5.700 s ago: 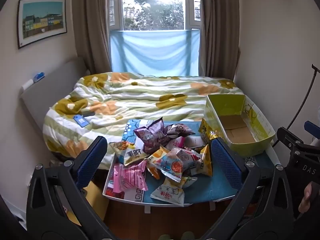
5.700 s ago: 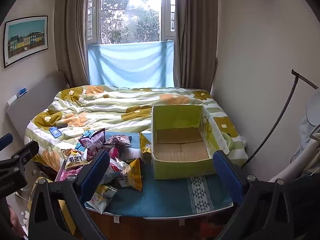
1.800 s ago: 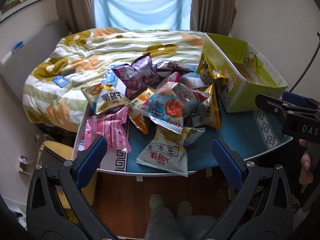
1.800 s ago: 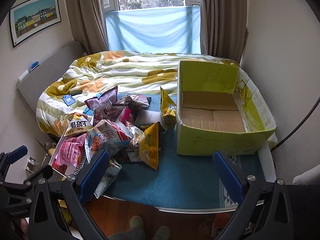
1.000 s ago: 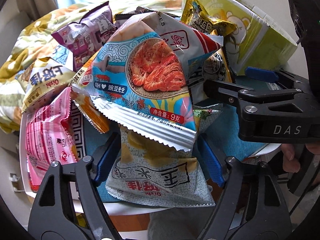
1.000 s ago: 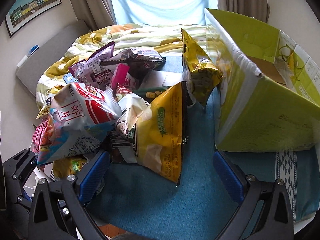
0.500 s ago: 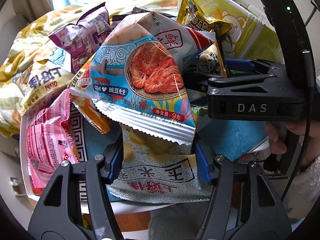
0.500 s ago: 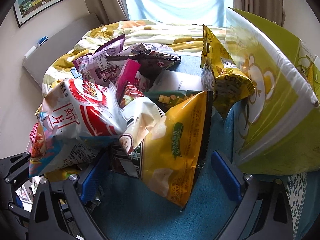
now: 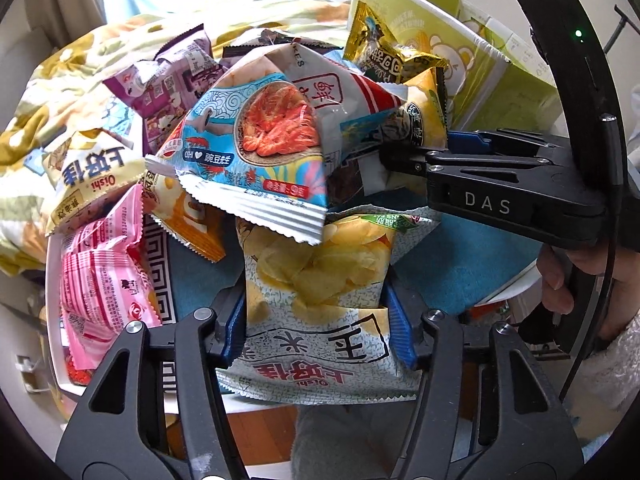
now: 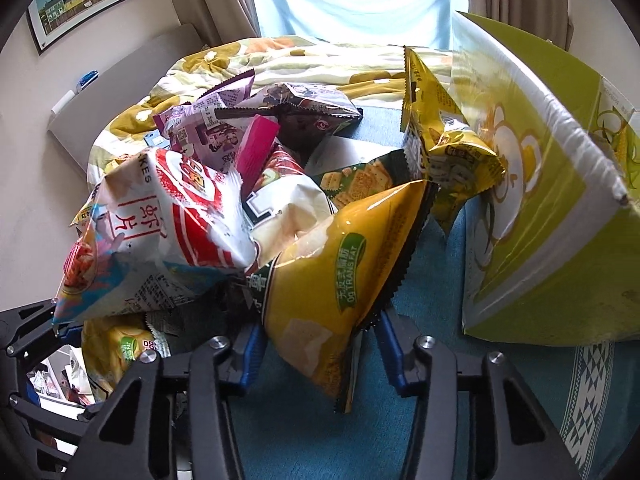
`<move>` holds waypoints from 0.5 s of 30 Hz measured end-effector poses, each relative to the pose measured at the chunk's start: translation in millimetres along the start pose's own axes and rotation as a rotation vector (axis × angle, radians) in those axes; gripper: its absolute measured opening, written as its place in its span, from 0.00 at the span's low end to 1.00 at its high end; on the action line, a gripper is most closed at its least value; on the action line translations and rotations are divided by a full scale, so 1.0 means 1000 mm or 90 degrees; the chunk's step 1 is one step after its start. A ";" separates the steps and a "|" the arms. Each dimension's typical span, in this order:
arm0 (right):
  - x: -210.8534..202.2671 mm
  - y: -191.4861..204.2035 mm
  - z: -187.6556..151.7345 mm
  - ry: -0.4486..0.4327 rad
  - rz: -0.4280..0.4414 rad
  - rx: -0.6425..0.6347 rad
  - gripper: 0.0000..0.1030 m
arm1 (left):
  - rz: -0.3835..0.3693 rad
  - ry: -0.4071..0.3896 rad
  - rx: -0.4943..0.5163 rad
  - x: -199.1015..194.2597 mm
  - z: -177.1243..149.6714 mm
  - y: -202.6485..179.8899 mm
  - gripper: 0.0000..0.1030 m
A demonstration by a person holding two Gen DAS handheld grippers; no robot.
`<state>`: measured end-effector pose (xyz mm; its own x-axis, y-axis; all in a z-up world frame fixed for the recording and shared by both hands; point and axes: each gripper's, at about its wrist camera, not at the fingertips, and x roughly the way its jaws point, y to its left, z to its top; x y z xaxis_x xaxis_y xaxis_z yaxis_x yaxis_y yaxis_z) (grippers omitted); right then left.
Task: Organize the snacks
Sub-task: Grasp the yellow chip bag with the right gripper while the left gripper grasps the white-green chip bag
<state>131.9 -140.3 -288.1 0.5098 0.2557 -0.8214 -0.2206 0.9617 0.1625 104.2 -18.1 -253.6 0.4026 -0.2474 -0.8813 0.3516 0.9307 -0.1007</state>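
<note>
Both claws are clamped down at the near edge of the snack pile. The left claw (image 9: 316, 328) has its blue pads squeezing the grey-and-white chip bag (image 9: 320, 300), the one with golden crisps printed on it, right at the desk's front edge. Sitting on top of that bag is the blue shrimp-snack bag (image 9: 256, 148), and the pink packet (image 9: 100, 280) lies just to its left on the desk (image 9: 440, 280).

Over on the other side, the right claw (image 10: 318, 352) is closed on the lower end of the yellow bag (image 10: 332, 264), pads pressing in from both sides while the bag stands tilted on the blue cloth (image 10: 460, 420). The left view catches the same claw (image 9: 408, 152) from the side, biting the bag's corner, with the person's hand (image 9: 568, 276) wrapped on its handle.

The green cardboard box (image 10: 540, 200) stands just right of the yellow bag, a gold packet (image 10: 444, 140) leaning against its wall. The red-and-white bag (image 10: 176, 208) tops the heap, with the flowered bed (image 10: 320, 60) behind.
</note>
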 end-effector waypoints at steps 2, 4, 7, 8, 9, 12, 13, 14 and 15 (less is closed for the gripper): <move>-0.008 0.001 0.000 -0.004 -0.015 0.001 0.42 | -0.003 -0.007 -0.001 -0.008 0.000 -0.003 0.52; -0.017 0.002 0.001 -0.009 -0.028 0.005 0.42 | -0.004 -0.012 -0.001 -0.017 0.001 -0.007 0.52; -0.032 0.003 0.000 -0.015 -0.041 0.013 0.42 | -0.001 -0.021 0.003 -0.031 0.001 -0.016 0.52; -0.036 0.003 -0.001 -0.016 -0.042 0.015 0.42 | -0.001 -0.024 0.004 -0.035 0.001 -0.019 0.52; -0.042 0.003 -0.002 -0.019 -0.045 0.017 0.42 | -0.001 -0.028 0.006 -0.040 -0.001 -0.022 0.52; -0.057 0.003 -0.005 -0.025 -0.054 0.022 0.42 | -0.001 -0.038 0.007 -0.053 -0.005 -0.036 0.52; -0.063 0.002 -0.006 -0.027 -0.056 0.023 0.42 | -0.001 -0.042 0.006 -0.057 -0.005 -0.039 0.52; -0.069 0.001 -0.006 -0.029 -0.059 0.024 0.42 | -0.001 -0.045 0.005 -0.061 -0.006 -0.043 0.52; -0.074 0.000 -0.009 -0.033 -0.061 0.024 0.42 | 0.000 -0.049 0.004 -0.065 -0.006 -0.047 0.52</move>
<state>87.1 -160.0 -232.2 0.5692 0.1656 -0.8053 -0.1376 0.9849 0.1053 56.4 -43.6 -194.1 0.4662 -0.2681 -0.8431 0.3576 0.9287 -0.0976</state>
